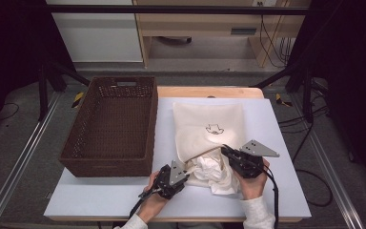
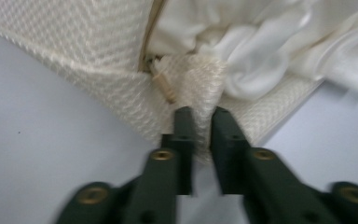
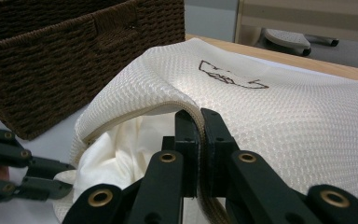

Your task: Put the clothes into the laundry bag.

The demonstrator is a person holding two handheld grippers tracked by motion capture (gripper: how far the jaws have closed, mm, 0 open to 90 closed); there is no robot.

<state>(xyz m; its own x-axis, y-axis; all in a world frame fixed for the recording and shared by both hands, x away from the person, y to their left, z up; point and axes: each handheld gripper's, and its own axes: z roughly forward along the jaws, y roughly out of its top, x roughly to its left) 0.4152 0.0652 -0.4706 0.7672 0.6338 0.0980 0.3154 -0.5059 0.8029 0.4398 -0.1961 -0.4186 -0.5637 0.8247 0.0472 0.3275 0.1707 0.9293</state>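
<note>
basket (image 1: pixel 109 125) left of mesh bag (image 1: pixel 209 126) | both on table (image 1: pixel 276 129)

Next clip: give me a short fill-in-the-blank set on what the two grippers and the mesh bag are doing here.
1. The right gripper is clamped on the upper ____ of the cream mesh bag's opening.
2. The crumpled white cloth sits partly ____ the bag.
3. The woven dark brown basket stands to the ____ of the bag in the high view.
4. The left gripper's jaws stand slightly ____ at the bag's corner.

Missing words: edge; inside; left; apart
</note>
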